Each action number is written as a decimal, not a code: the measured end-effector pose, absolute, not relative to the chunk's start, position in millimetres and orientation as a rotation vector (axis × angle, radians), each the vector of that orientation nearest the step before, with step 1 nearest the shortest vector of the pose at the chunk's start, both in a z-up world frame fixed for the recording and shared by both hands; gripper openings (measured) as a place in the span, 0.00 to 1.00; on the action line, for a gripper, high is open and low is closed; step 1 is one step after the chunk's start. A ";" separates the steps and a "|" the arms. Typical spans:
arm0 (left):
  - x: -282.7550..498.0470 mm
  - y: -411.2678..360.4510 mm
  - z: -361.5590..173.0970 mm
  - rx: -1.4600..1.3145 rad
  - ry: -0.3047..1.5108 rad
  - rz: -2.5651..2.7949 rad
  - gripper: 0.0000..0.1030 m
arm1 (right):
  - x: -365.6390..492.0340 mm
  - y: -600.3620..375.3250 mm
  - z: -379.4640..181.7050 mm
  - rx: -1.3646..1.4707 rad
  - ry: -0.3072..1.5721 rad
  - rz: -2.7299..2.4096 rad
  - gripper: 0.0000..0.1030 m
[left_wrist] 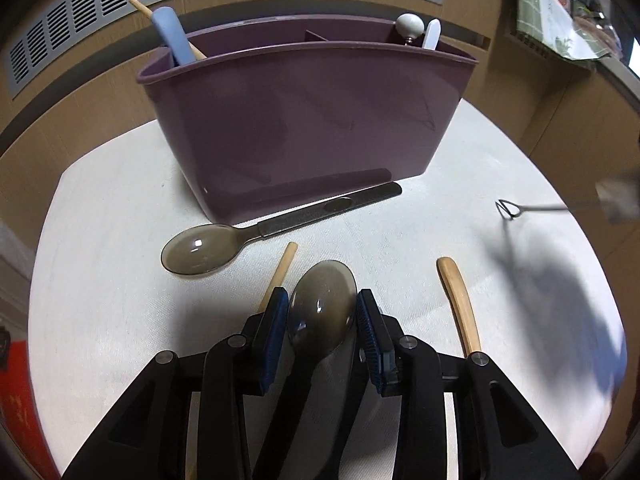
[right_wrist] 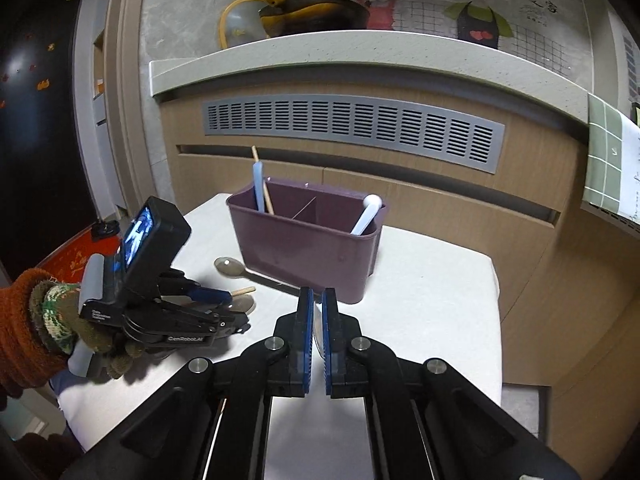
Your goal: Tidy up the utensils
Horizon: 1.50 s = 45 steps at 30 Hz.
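Note:
A purple divided caddy (left_wrist: 304,120) stands on the white table (left_wrist: 460,200); it also shows in the right wrist view (right_wrist: 304,248). It holds a blue utensil (left_wrist: 172,36) and a wooden stick at its left, and white utensils (left_wrist: 410,26) at its right. My left gripper (left_wrist: 322,308) has its pads around the bowl of a smoky translucent spoon (left_wrist: 324,304) lying on the table. A second smoky spoon (left_wrist: 200,246) lies in front of the caddy. My right gripper (right_wrist: 318,308) is shut on a thin metal utensil (right_wrist: 318,332), held above the table.
A wooden stick (left_wrist: 280,272) and a curved wooden utensil (left_wrist: 460,304) lie beside the left gripper. A wooden cabinet with a grey vent (right_wrist: 352,128) stands behind the table. A green cloth (right_wrist: 604,152) hangs at the right.

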<state>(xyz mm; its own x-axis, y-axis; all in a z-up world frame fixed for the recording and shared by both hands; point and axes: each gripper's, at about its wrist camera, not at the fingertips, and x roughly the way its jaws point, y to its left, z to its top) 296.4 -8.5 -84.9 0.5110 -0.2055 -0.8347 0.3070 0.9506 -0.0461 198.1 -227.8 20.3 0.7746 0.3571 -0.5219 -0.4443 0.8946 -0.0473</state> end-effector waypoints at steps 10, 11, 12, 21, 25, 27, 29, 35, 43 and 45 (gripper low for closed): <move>238.8 38.8 -24.7 -0.082 0.755 -0.294 0.34 | 200.5 -238.9 25.3 -0.165 0.602 0.487 0.06; 229.7 41.5 -17.4 -0.114 0.721 -0.288 0.34 | 202.7 -239.3 18.5 -0.171 0.638 0.494 0.11; 224.4 41.1 -13.5 -0.134 0.700 -0.283 0.34 | 205.1 -241.2 8.9 -0.166 0.678 0.496 0.15; 200.4 62.6 2.6 -0.256 0.579 -0.223 0.33 | 234.7 -253.5 -52.9 0.042 0.855 0.470 0.26; 191.2 79.6 1.7 -0.293 0.566 -0.195 0.24 | 249.8 -203.5 -48.3 -0.155 0.800 0.507 0.26; 188.3 91.6 -1.0 -0.322 0.567 -0.178 0.22 | 258.3 -169.9 -49.8 -0.267 0.773 0.545 0.26; 186.6 100.2 -4.6 -0.341 0.575 -0.170 0.21 | 270.3 -138.6 -54.3 -0.350 0.759 0.593 0.25; 190.1 116.1 -20.8 -0.355 0.616 -0.186 0.21 | 322.0 -93.4 -73.4 -0.409 0.817 0.635 0.25; 216.9 120.6 -53.9 -0.392 0.721 -0.153 0.24 | 341.3 -97.2 -83.2 -0.270 0.956 0.697 0.29; 225.1 124.3 -60.6 -0.405 0.744 -0.122 0.26 | 330.6 -98.9 -88.3 -0.191 1.070 0.809 0.29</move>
